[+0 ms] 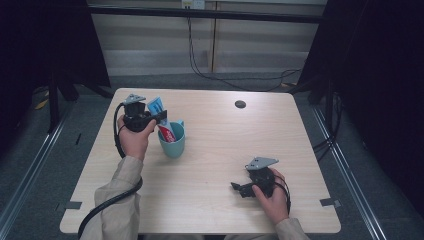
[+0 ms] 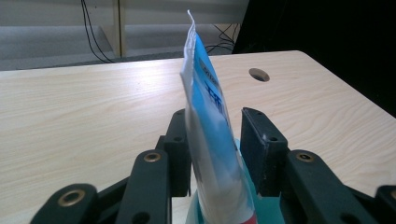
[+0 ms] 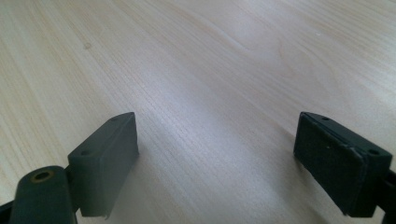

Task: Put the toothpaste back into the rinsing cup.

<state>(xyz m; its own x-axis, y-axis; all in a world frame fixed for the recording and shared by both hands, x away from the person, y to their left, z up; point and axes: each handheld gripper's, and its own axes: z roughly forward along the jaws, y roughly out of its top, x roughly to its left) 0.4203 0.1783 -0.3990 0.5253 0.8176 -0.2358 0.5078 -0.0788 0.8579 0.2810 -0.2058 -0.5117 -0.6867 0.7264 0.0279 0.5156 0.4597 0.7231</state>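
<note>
A blue, white and red toothpaste tube (image 1: 157,107) stands tilted in a teal cup (image 1: 175,146) on the left half of the wooden table (image 1: 220,150). My left gripper (image 1: 161,118) is level with the tube's upper half, one jaw on each side. In the left gripper view the tube (image 2: 208,107) touches the left jaw, and a narrow gap shows at the right jaw; the left gripper (image 2: 215,126) is open. The cup's rim (image 2: 265,208) shows beneath. My right gripper (image 1: 235,187) rests low over the table's front right, and in its own view the right gripper (image 3: 217,140) stands wide open over bare wood.
A round cable hole (image 1: 240,104) lies near the table's far edge, and the same hole (image 2: 259,74) shows beyond the tube. Black cables (image 1: 200,70) trail on the floor behind the table. Dark curtains stand at both sides.
</note>
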